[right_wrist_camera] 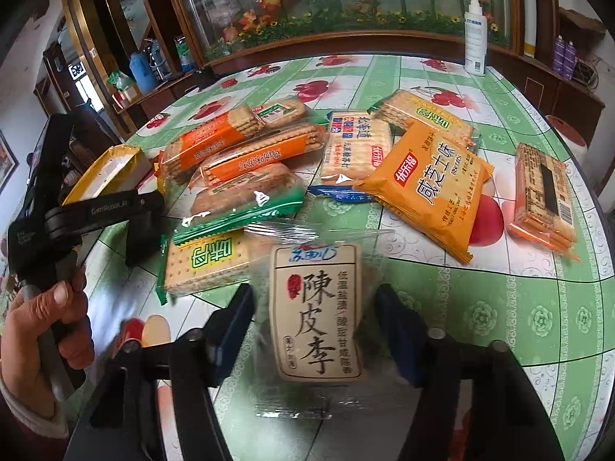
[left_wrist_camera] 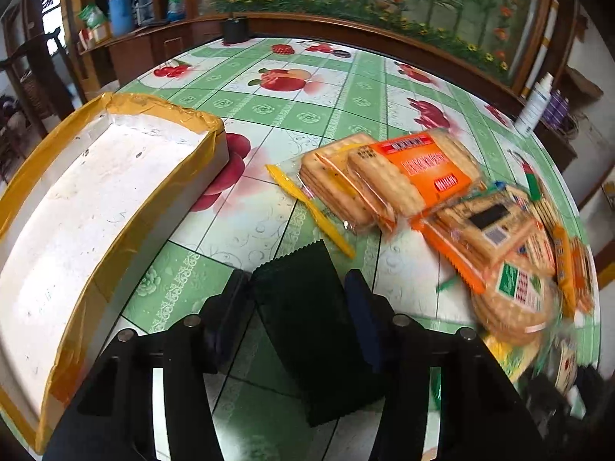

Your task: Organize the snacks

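Note:
My left gripper (left_wrist_camera: 298, 292) is shut on a dark green packet (left_wrist_camera: 307, 338), held just above the tablecloth, with its pads against the packet's two sides. A white box with yellow-taped rims (left_wrist_camera: 77, 199) lies to its left, and a heap of cracker packs (left_wrist_camera: 403, 176) to its right. My right gripper (right_wrist_camera: 315, 307) is closed around a clear packet with a beige label (right_wrist_camera: 315, 315), its pads meeting the wrapper's edges. Ahead of it lie several biscuit packs, among them a yellow one (right_wrist_camera: 426, 188). The right wrist view also shows the left gripper (right_wrist_camera: 142, 226), held by a hand (right_wrist_camera: 50, 326).
The table has a green tablecloth with fruit prints (right_wrist_camera: 499, 326). A lone orange pack (right_wrist_camera: 544, 196) lies at the right, near the table's edge. A white spray bottle (right_wrist_camera: 475, 34) stands at the far edge. Behind the table is a dark wooden cabinet (left_wrist_camera: 384, 34).

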Available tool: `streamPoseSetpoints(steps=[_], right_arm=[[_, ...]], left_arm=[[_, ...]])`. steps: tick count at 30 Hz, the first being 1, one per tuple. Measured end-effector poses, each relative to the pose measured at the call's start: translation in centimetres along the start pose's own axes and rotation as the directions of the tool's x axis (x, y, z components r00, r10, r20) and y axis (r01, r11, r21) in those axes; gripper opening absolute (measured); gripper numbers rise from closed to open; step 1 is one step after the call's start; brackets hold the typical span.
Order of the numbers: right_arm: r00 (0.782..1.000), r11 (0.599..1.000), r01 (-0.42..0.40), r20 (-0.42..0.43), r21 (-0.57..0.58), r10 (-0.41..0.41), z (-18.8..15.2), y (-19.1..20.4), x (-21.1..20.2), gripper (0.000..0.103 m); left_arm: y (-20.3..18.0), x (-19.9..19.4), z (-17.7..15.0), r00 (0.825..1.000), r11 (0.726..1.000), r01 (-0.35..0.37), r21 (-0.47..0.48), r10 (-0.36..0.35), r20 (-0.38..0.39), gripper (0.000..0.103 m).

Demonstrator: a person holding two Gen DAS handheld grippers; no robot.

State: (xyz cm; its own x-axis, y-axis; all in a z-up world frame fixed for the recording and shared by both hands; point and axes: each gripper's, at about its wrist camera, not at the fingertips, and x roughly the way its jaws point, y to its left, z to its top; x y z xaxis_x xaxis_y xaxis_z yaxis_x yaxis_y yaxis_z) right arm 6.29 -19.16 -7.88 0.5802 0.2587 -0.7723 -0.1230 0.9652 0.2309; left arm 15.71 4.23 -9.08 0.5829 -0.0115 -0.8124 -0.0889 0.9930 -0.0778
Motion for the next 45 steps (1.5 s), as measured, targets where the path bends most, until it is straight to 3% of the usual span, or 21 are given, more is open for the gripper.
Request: streamPoseSetpoints(steps=[5,7,8,9,10,11,16,19,23,24,26,27,30,34,41,45], right_arm=[[1.000,1.000,-0.012,0.006,0.008,0.012,-0.1,-0.1,-0.3,0.060],[1.000,1.000,-0.016,0.006,0.010,0.016,-0.3,-0.1,-0.5,0.059],[1.000,1.000,-0.019,0.006,0.011,0.019,-0.4,-0.2,-0.6,0.059],[1.000,1.000,-0.023,0.007,0.014,0.022,-0.5,-0.2,-0.7,0.058],[1.000,1.000,-0.025,0.010,0.017,0.025,-0.6,-0.2,-0.9,0.057],[1.000,0.999,-0.026,0.015,0.018,0.026,-0.7,-0.2,-1.3,0.056],[0.999,0.999,-0.027,0.030,0.021,0.026,-1.3,-0.4,-2.4,0.055],[0.998,0.998,-0.040,0.045,0.039,0.039,-1.6,-0.8,-3.4,0.046],[0.997,0.999,-0.038,0.070,0.039,0.036,-1.6,-0.8,-4.7,0.043],[0.997,0.999,-0.037,0.074,0.037,0.034,-1.6,-0.8,-4.9,0.041],[0.997,0.999,-0.037,0.071,0.029,0.035,-1.5,-0.6,-5.0,0.041],[0.997,0.999,-0.036,0.070,0.023,0.035,-1.4,-0.5,-5.0,0.041],[0.998,1.000,-0.013,0.058,0.009,0.012,-1.6,-0.1,-4.6,0.043],[0.999,1.000,-0.005,0.033,0.010,0.004,-2.0,-0.3,-3.7,0.046],[1.000,1.000,0.016,0.005,0.006,-0.016,-2.3,-0.6,-2.9,0.067],[1.000,1.000,0.024,-0.018,-0.008,-0.024,-2.5,-0.6,-2.1,0.075]], left_arm=[[-0.1,-0.9,-1.1,0.999,0.998,0.033,0.049,-0.034,0.012,0.047],[-0.1,-1.5,-1.6,0.999,0.996,0.045,0.071,-0.047,0.023,0.041],[-0.1,-1.8,-1.8,0.998,0.996,0.051,0.077,-0.053,0.027,0.033],[0.0,-2.3,-1.8,0.997,0.994,0.063,0.086,-0.067,0.039,0.004],[0.1,-2.4,-1.8,0.996,0.993,0.079,0.091,-0.082,0.026,0.000],[0.3,-2.6,-1.9,0.994,0.990,0.107,0.089,-0.109,0.014,0.000],[0.7,-2.9,-3.1,0.993,0.985,0.119,0.126,-0.120,0.005,0.000],[0.6,-3.2,-3.8,0.992,0.981,0.124,0.148,-0.127,0.006,0.000],[0.3,-3.4,-3.9,0.991,0.978,0.135,0.160,-0.131,-0.040,0.001],[0.1,-3.5,-3.9,0.993,0.981,0.112,0.158,-0.106,-0.049,0.009],[-0.2,-3.7,-4.1,0.994,0.986,0.081,0.144,-0.070,-0.079,0.052],[-0.4,-3.8,-4.3,0.992,0.987,0.087,0.132,-0.074,-0.099,0.088],[-0.9,-4.5,-4.9,0.992,0.987,0.102,0.123,-0.092,-0.089,0.092],[-3.0,-5.1,-6.1,0.993,0.982,0.071,0.175,-0.054,-0.101,0.092],[-5.5,-6.7,-8.8,0.994,0.950,-0.099,0.297,0.105,-0.007,0.093],[-5.9,-6.8,-10.1,0.993,0.938,-0.106,0.330,0.120,-0.023,0.093]])
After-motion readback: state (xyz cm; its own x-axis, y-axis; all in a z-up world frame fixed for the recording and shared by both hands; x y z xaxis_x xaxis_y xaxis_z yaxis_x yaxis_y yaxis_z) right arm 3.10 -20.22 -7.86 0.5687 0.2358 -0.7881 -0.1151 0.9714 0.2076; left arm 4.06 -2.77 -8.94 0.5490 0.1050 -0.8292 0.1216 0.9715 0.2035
